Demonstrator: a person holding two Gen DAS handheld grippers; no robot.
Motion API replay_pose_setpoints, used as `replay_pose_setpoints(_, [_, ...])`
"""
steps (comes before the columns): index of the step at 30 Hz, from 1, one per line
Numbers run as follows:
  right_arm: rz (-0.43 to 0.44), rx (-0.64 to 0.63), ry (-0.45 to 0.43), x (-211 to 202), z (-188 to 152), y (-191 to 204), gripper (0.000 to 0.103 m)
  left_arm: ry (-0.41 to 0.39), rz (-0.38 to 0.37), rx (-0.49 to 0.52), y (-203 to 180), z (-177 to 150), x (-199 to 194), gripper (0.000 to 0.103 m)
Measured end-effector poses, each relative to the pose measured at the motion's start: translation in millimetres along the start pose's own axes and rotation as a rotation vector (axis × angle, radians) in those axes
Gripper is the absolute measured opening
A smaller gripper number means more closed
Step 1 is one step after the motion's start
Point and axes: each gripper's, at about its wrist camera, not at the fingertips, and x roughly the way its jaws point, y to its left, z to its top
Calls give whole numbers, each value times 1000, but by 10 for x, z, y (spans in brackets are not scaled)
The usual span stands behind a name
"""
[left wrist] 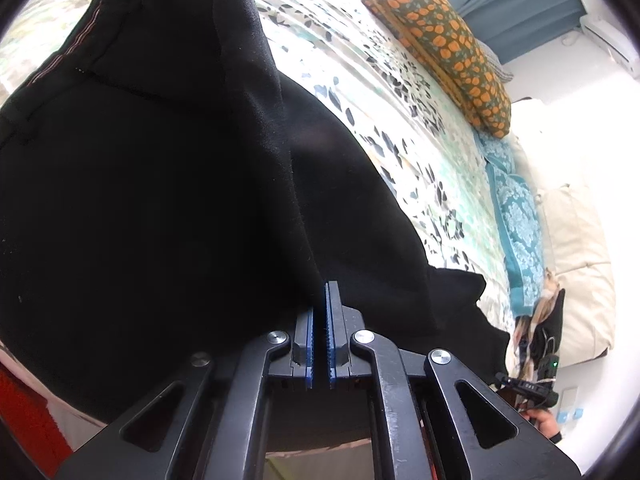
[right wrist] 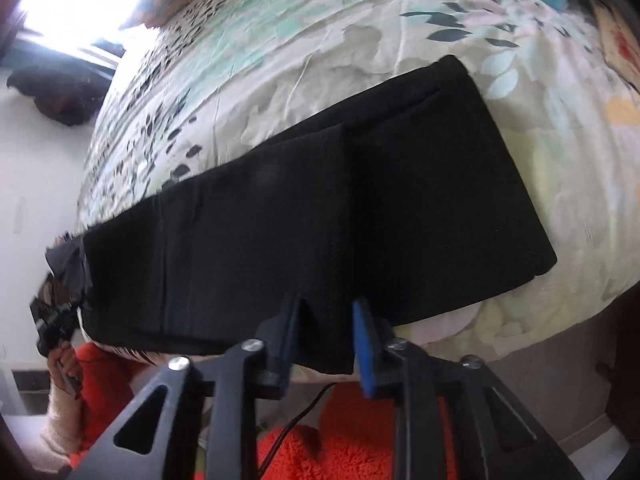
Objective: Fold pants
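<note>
Pinning black pants point(right wrist: 320, 208) flat on bed point(right wrist: 360, 40) | left gripper point(left wrist: 322, 328) clenched on cloth to hold fold | right gripper point(right wrist: 326, 332) fingers released astride near hem

left gripper point(left wrist: 322, 308): pointed down, jaws pressed together | right gripper point(right wrist: 326, 320): tipped steeply down, jaws parted a little

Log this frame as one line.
task: fold pants | left gripper: shut on black pants | right gripper: open, straddling pants edge | surface: floral bedsheet
</note>
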Motion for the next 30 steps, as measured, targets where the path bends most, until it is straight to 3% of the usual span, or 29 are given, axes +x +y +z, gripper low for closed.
replay_pose_setpoints(2, [-69, -86, -32, -108, 20, 215, 14, -13, 6, 12, -48, -19, -56, 3])
replay_pose_setpoints(7, [-135, -208, -201, -714, 116, 584, 13, -36, -11, 63, -213, -263, -345, 3])
replay_pose_setpoints(13, [-284, -122, -147, -471, 186, 61, 13, 89, 25, 118, -285, -806, -105, 3])
replay_pose_setpoints(18, [-291, -44, -181, -436, 87, -193, 13, 134, 40, 134, -310, -905, 4, 3])
replay_pose_setpoints(23, [-280, -56, -232, -589, 111, -163, 14, 152, 54, 144, -346, -963, 44, 3])
replay_pose_setpoints(27, [-323, -67, -180, -464, 138, -226, 13, 157, 56, 145, -373, -966, 67, 4])
replay_pose_setpoints(30, [-283, -56, -258, -591, 152, -219, 13, 154, 65, 167, -385, -957, 54, 4])
